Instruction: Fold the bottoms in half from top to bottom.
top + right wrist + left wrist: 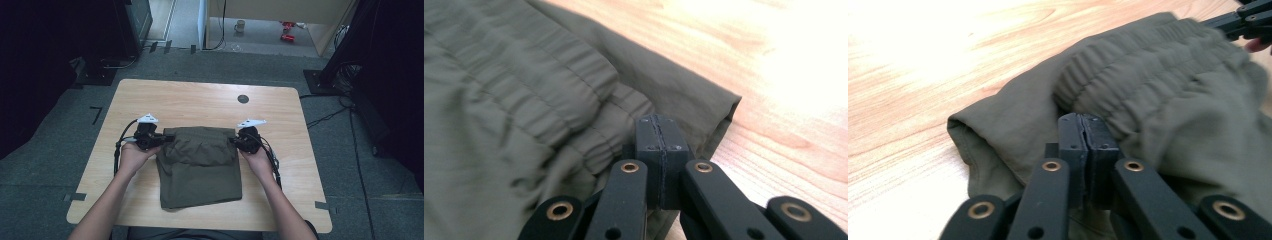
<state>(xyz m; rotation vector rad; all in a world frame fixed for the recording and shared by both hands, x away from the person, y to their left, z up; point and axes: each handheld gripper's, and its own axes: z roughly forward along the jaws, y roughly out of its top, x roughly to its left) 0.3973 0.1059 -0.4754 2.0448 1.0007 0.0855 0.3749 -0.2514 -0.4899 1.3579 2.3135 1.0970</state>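
The olive-green shorts (200,167) are lying folded in the middle of the wooden surface (200,97), the elastic waistband (1148,65) at the far edge. The left gripper (167,138) is pinching the left end of the waistband, jaws pressed together on the cloth. The right gripper (235,140) is clenching the right end in the same way.

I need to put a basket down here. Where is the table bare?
Bare: the far strip of the table beyond the olive shorts, around the dark hole. Crowded: the middle, where the left gripper and right gripper flank the shorts.
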